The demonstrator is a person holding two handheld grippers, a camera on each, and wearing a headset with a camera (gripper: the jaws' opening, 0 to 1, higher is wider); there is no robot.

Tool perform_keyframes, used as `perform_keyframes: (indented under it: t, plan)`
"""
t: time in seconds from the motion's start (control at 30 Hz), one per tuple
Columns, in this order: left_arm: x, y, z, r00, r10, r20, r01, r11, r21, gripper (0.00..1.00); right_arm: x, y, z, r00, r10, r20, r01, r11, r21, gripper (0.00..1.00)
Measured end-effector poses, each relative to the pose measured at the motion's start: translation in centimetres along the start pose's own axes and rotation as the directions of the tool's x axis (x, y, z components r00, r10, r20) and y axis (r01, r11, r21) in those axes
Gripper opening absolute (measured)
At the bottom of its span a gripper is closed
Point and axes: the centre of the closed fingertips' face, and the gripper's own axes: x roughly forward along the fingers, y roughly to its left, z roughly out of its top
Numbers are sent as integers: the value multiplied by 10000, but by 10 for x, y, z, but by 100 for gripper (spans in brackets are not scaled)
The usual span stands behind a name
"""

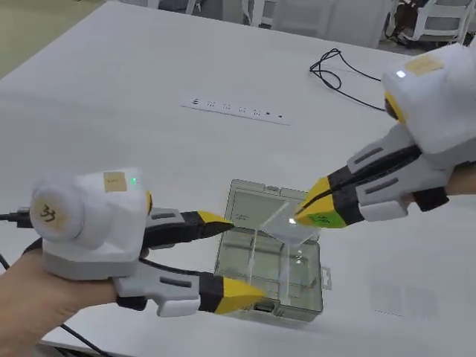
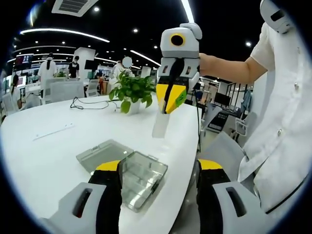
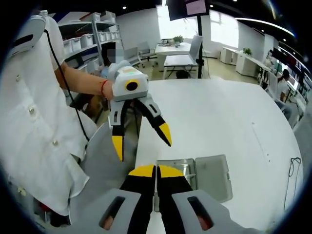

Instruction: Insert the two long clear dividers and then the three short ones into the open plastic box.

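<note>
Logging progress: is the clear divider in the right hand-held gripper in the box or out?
Out. The right hand-held gripper holds the divider in the air above the open box, clear of it.

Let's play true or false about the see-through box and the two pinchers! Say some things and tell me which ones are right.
1. The right gripper pinches a clear divider just above the plastic box. True.
2. The left gripper has its jaws squeezed shut. False: they stand wide apart, next to the box.
3. The box's lid is closed. False: it is folded open behind the box.
4. A white power strip lies on the table beyond the box. True.
</note>
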Motion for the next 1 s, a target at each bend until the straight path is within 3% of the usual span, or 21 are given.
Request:
perform_keyframes:
  t: [0.27, 0.53, 0.8, 1.0]
  plan:
    - [-14, 13, -15, 9984, 538, -173, -534, 9983, 241, 81, 27, -18, -6, 9979, -486, -418, 475, 9985, -287, 3]
    - [-19, 19, -29, 9961, 811, -338, -798, 9962, 362, 99, 56, -29, -17, 9966, -543, -617, 530, 9983, -225, 3]
    - [-25, 21, -43, 9946, 894, -526, -880, 9957, 283, 100, 81, -38, -31, 9950, -612, -784, 612, 9981, -19, 2]
    - [-27, 24, -43, 9943, 979, -417, -973, 9951, 162, 100, 95, -46, -42, 9940, -694, -851, 718, 9971, 249, 2]
